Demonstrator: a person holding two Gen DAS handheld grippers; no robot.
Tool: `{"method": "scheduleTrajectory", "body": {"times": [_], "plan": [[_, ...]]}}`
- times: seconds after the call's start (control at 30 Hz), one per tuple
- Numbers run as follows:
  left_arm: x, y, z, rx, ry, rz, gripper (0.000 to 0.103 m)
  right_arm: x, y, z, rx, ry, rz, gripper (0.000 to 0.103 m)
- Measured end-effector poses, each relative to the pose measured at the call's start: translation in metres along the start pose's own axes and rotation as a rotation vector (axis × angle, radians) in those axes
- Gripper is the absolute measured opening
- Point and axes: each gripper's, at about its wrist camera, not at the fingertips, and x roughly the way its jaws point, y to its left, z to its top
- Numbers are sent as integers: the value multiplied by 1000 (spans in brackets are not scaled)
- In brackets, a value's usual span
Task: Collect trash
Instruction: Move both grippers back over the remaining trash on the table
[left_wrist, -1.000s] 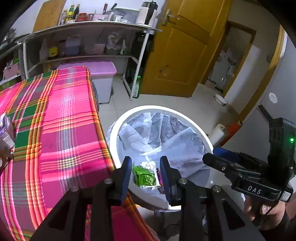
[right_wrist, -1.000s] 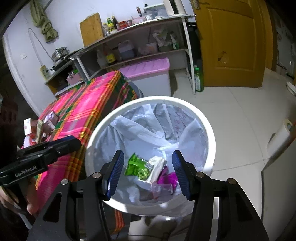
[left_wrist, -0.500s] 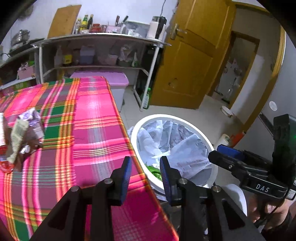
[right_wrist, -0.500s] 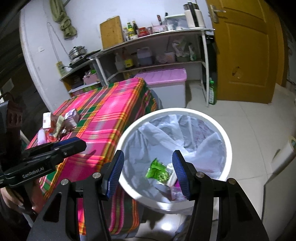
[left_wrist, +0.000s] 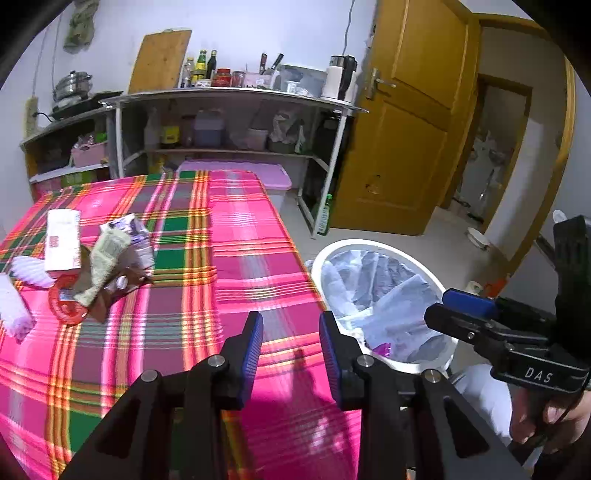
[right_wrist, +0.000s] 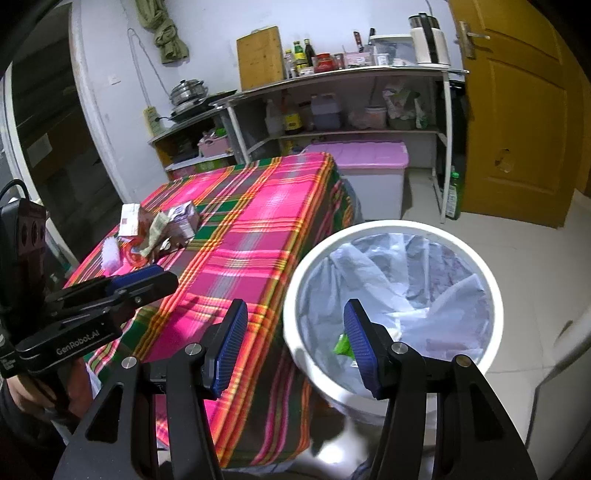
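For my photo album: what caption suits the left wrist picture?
Empty open claw over a pink plaid tablecloth, trash pile left, lined white bin right.

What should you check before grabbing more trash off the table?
1. Left gripper open and empty: ok.
2. Right gripper open and empty: ok.
3. Trash pile still on the tablecloth: ok.
4. Bin beside the table with its bag open: ok.
5. Path from left gripper to the pile free: ok.
6. Pieces in the pile separate enough to grip one: cannot tell.
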Motion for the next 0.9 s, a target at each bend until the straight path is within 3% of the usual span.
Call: {"method": "scheduleTrajectory", "body": {"times": [0.47,0.9], "plan": [[-25,36,-15,-58,-30,77,31,14,35,5,-65,32,65,55],[-62,106,-22,-189,-90,214,31,32,81,25,-155,37,138,55]]}}
